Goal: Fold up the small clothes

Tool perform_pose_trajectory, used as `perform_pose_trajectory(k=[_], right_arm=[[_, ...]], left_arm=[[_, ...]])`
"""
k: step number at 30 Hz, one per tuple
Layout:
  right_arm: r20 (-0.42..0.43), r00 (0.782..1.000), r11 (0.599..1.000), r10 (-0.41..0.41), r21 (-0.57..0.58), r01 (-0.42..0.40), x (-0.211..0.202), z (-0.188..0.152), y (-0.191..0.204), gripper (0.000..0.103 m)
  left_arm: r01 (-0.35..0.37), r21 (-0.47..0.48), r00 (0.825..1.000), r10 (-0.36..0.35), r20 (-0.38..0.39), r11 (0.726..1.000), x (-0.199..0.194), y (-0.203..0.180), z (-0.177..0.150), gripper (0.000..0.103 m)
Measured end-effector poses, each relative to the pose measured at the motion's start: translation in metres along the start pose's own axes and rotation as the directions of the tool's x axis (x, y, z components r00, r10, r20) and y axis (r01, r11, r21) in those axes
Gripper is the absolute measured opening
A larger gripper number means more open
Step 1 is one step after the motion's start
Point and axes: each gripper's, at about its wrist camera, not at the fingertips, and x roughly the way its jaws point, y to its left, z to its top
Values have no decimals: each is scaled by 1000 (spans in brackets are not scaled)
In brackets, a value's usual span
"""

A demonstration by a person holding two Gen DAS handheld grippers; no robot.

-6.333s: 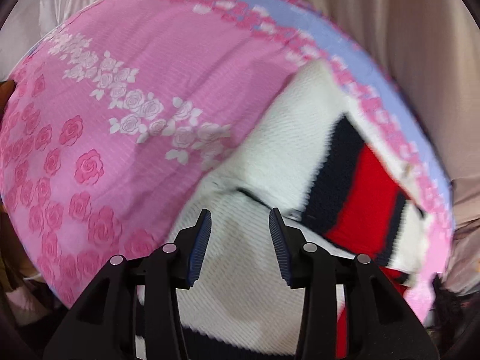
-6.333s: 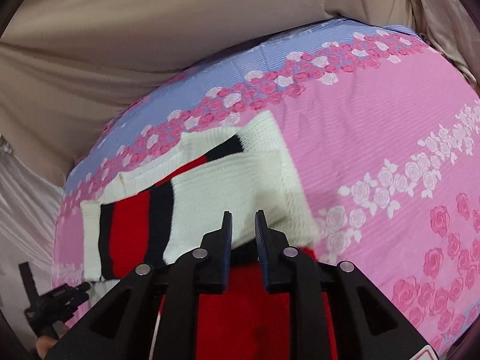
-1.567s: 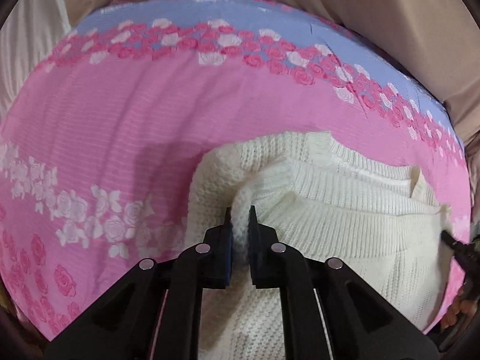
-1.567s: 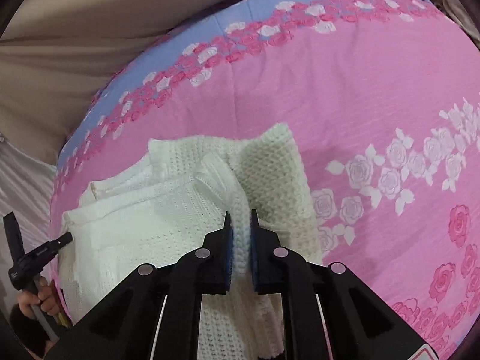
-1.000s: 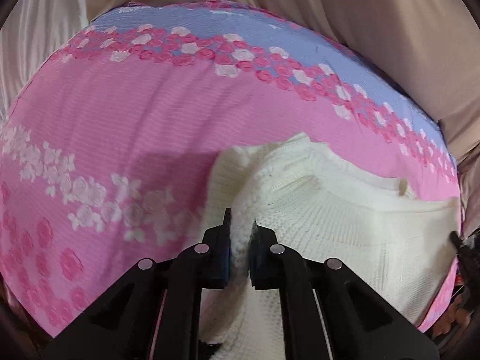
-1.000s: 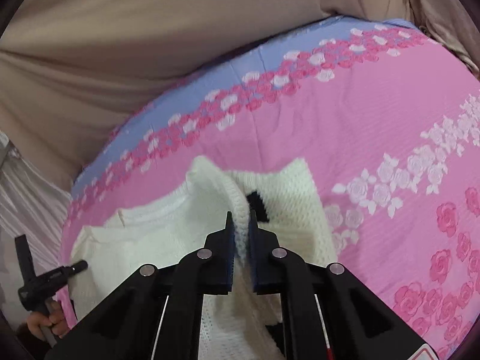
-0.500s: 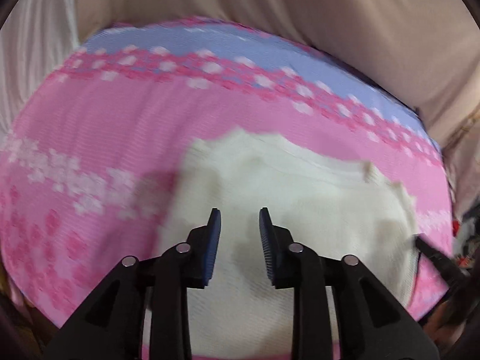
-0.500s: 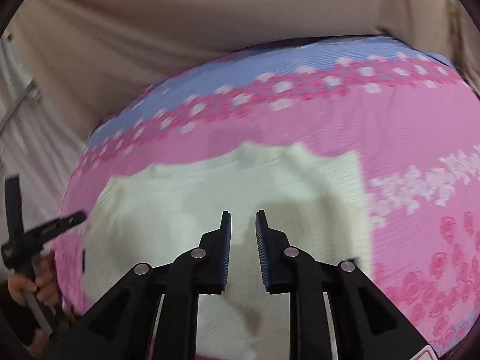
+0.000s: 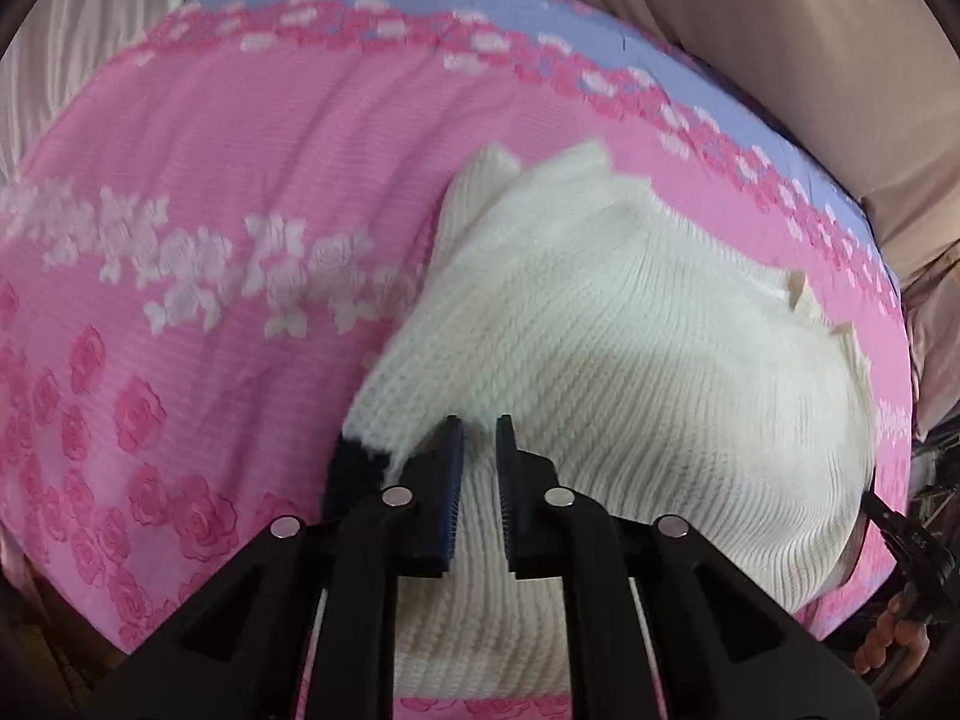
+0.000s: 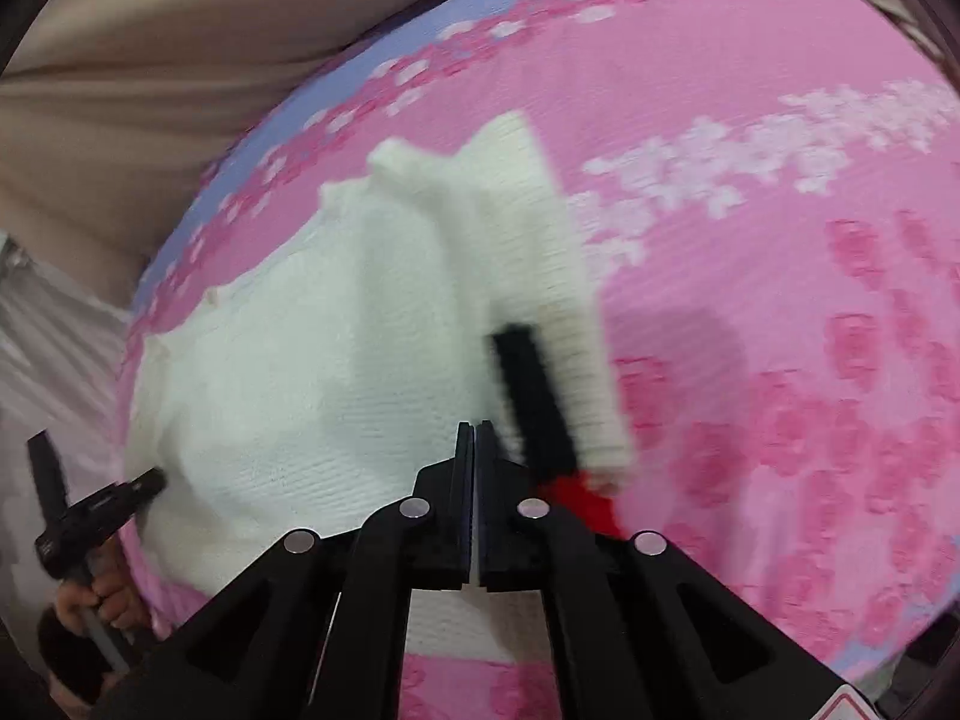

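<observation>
White knit sweater (image 9: 630, 348) lies folded on pink floral sheet (image 9: 240, 180). Our left gripper (image 9: 479, 456) hovers over its edge, jaws closing, nothing pinched; right gripper (image 10: 474, 456) fully together, empty. We judge final fold laid; next: smooth stack.

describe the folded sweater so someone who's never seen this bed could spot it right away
Find the pink bedspread printed with roses and edged by a lavender band. Near that band lies the cream knitted sweater, folded into a thick bundle. It is the only white, ribbed thing there, and a dark stripe and a bit of red peek out at one edge.
</observation>
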Motion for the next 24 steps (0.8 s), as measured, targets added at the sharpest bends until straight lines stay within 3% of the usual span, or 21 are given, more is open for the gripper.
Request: perform_pose_trajectory(k=[1, 2, 3, 4, 5, 6, 7, 8, 9, 10, 11, 12, 13, 15, 18, 20, 21, 22, 24], right_arm=[[26, 1000, 1000, -9, -8, 9, -7, 5, 1, 1], [61, 998, 1000, -2, -19, 3, -15, 14, 8, 9], [86, 996, 1000, -8, -26, 10, -18, 21, 15, 21], [112, 994, 999, -7, -38, 11, -20, 29, 24, 33], [141, 990, 998, 1, -63, 8, -17, 42, 37, 59], [160, 987, 996, -4, -83, 17, -13, 52, 47, 72], [171, 985, 992, -15, -124, 36, -2, 64, 61, 72], [158, 987, 986, -25, -158, 51, 7, 70, 66, 72], [139, 989, 980, -43, -186, 69, 20, 78, 72, 72], [116, 991, 975, -59, -205, 82, 36, 85, 75, 72], [73, 995, 971, -74, -224, 88, 54, 87, 73, 64], [32, 996, 968, -80, -236, 86, 68, 90, 74, 19], [9, 998, 973, -64, -223, 64, 69, 92, 69, 7], [107, 993, 988, 47, -150, -30, 35, 100, 62, 7], [196, 977, 993, 83, -98, -65, 7, 109, 47, 7], [89, 996, 996, 16, -91, -7, 44, 112, 33, 8], [18, 1000, 995, -25, -101, 26, 69, 111, 27, 4], [41, 999, 995, 7, -99, -3, 72, 107, 22, 5], [50, 999, 998, -4, -67, 7, 57, 106, 28, 10]], left_arm=[[5, 0, 999, -5, 48, 1000, -9, -7, 8, 32], [-1, 1, 996, 1, 89, 1000, -14, -13, 17, 52], [-19, 5, 993, 18, 118, 1000, -16, -18, 25, 65], [-56, 16, 987, 53, 152, 998, -16, -27, 38, 67], [-72, 33, 984, 65, 165, 997, -12, -30, 49, 68], [-88, 59, 983, 77, 167, 994, -1, -37, 62, 68], [-106, 70, 983, 94, 155, 992, 10, -38, 69, 67], [-118, 78, 986, 107, 129, 990, 23, -40, 75, 56], [-112, 85, 990, 104, 98, 990, 33, -38, 77, 32], [-112, 84, 992, 107, 64, 990, 45, -38, 81, 24], [-120, 77, 992, 115, 61, 990, 47, -37, 84, 19], [-110, 72, 992, 105, 68, 991, 45, -37, 84, 15], [-102, 73, 992, 96, 85, 992, 38, -37, 85, 14], [-110, 72, 989, 102, 103, 991, 29, -35, 90, 12], [-154, 67, 986, 149, 73, 986, 48, -28, 95, 12], [-197, 75, 978, 191, 84, 977, 62, -28, 95, 15], [-214, 85, 974, 206, 96, 973, 63, -30, 94, 17], [-215, 89, 974, 207, 91, 972, 61, -31, 95, 17], [-171, 71, 982, 164, 91, 983, 47, -29, 94, 19]])
